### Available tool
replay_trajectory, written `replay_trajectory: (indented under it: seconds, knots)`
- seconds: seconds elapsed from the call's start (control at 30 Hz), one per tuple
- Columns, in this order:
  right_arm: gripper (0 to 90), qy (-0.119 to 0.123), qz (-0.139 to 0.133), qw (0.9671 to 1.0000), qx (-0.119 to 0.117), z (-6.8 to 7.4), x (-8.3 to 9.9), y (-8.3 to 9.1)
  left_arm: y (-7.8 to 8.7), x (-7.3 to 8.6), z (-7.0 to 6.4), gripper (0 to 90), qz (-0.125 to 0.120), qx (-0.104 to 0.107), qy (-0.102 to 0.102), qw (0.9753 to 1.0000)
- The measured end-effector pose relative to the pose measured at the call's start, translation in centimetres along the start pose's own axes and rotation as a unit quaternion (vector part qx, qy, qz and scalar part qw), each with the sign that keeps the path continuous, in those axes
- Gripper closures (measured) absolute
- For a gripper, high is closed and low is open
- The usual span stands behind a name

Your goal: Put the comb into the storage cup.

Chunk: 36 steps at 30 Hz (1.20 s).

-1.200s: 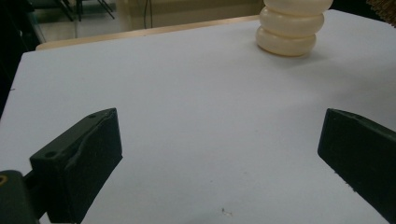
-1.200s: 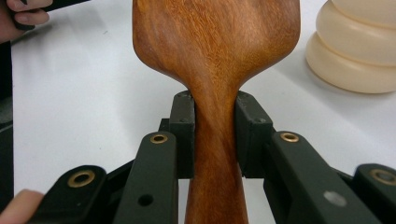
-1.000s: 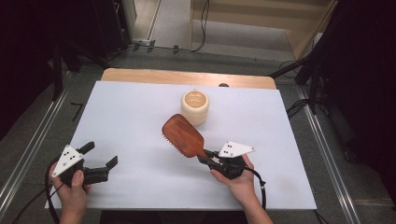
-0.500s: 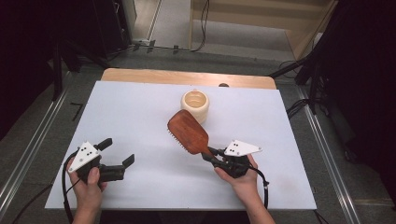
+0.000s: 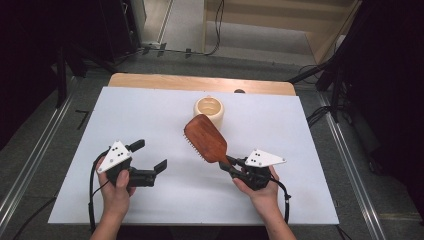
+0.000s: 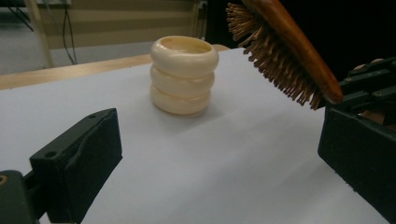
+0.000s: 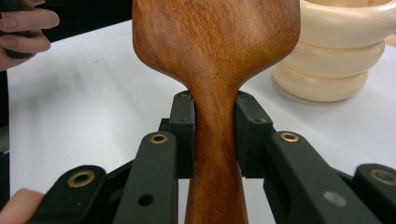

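A brown wooden hairbrush (image 5: 206,139) is held above the white table, bristles facing down and left. My right gripper (image 5: 231,164) is shut on its handle (image 7: 215,154), near the table's front right. A cream ribbed cup (image 5: 209,110) stands upright just behind the brush head; it is also in the left gripper view (image 6: 184,74) and the right gripper view (image 7: 336,56). My left gripper (image 5: 148,155) is open at the front left, with nothing between its jaws. It points toward the cup and the brush bristles (image 6: 273,60).
The white tabletop (image 5: 150,115) has a wooden strip (image 5: 200,82) along its far edge. Metal rails and cables lie on the floor on both sides. A dark small knob (image 5: 239,91) sits at the far edge.
My left gripper has moved right and inward toward the table's middle. The brush and my right gripper have shifted slightly right and toward the cup.
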State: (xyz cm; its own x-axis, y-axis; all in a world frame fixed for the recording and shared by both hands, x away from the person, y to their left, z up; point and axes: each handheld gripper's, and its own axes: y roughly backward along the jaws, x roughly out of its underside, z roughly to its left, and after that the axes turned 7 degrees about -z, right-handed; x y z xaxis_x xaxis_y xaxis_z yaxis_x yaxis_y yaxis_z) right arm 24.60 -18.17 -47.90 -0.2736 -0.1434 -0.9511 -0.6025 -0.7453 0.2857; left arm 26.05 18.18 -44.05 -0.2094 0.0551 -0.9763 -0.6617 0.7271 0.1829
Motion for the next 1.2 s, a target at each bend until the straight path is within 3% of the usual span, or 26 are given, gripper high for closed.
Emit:
replay_trajectory:
  seconds: [0.27,0.6,0.87,1.0,1.2]
  knots:
    - [70.3,0.0,-0.007,1.0,0.002,0.0,0.1,0.1,-2.5,-1.1,-1.3,0.1,-0.001,0.023,0.009,0.9997]
    - [70.3,0.005,-0.016,0.9999,0.004,0.5,0.2,-0.1,-4.3,-1.9,-2.6,0.1,-0.002,0.063,0.027,0.9976]
    - [70.3,0.013,-0.029,0.9995,-0.004,1.1,0.1,-0.4,-5.5,-2.0,-3.1,0.1,-0.006,0.068,0.049,0.9965]
    - [70.3,0.016,-0.034,0.9993,-0.007,1.4,0.1,-0.5,-6.3,-2.0,-3.4,0.1,0.005,0.075,0.061,0.9953]
    - [70.2,0.017,-0.039,0.999,-0.01,1.8,0.0,-0.6,-7.0,-2.2,-4.1,0.1,-0.001,0.07,0.06,0.9958]
